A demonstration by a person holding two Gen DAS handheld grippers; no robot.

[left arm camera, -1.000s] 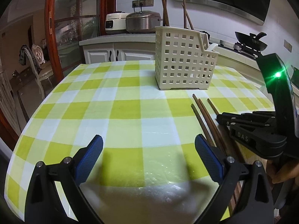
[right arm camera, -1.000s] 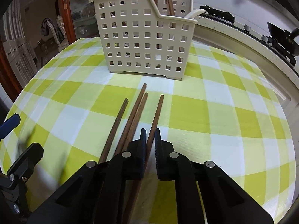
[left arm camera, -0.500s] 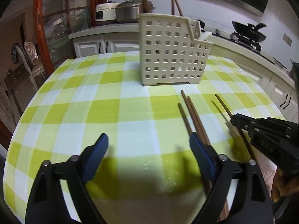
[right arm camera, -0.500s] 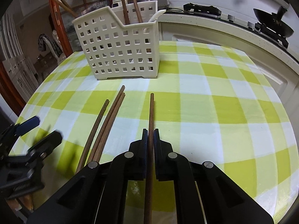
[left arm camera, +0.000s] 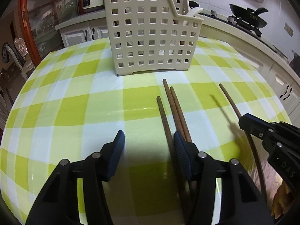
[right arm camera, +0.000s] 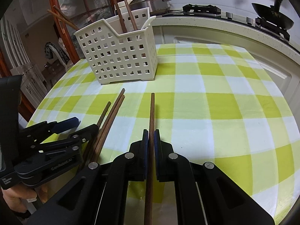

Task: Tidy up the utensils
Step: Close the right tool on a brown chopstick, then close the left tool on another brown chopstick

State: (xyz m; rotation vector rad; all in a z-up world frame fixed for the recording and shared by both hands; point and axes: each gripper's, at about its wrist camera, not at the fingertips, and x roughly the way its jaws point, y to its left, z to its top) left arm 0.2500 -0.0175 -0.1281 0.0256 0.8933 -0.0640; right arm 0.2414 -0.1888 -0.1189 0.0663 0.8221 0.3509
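A cream perforated utensil basket (left arm camera: 152, 34) stands on the yellow checked table and holds several brown chopsticks and a white spoon; it also shows in the right wrist view (right arm camera: 120, 60). Three brown chopsticks (left arm camera: 169, 110) lie on the cloth in front of it. My left gripper (left arm camera: 149, 140) is open, low over the cloth, its right finger beside the paired chopsticks. My right gripper (right arm camera: 151, 133) is shut on a fourth chopstick (right arm camera: 151, 112), lifted off the cloth; this chopstick (left arm camera: 229, 100) shows at the right in the left wrist view.
A kitchen counter (right arm camera: 225, 30) with a wok (right arm camera: 271, 20) and a rice cooker (right arm camera: 150, 1) runs behind the table. A wooden glass door (left arm camera: 46, 18) and a chair (left arm camera: 13, 56) stand at the left. The table edge (right arm camera: 281, 86) curves close on the right.
My left gripper moved forward and right toward the three lying chopsticks and narrowed its opening. My right gripper lifted its chopstick and swung right, away from the others.
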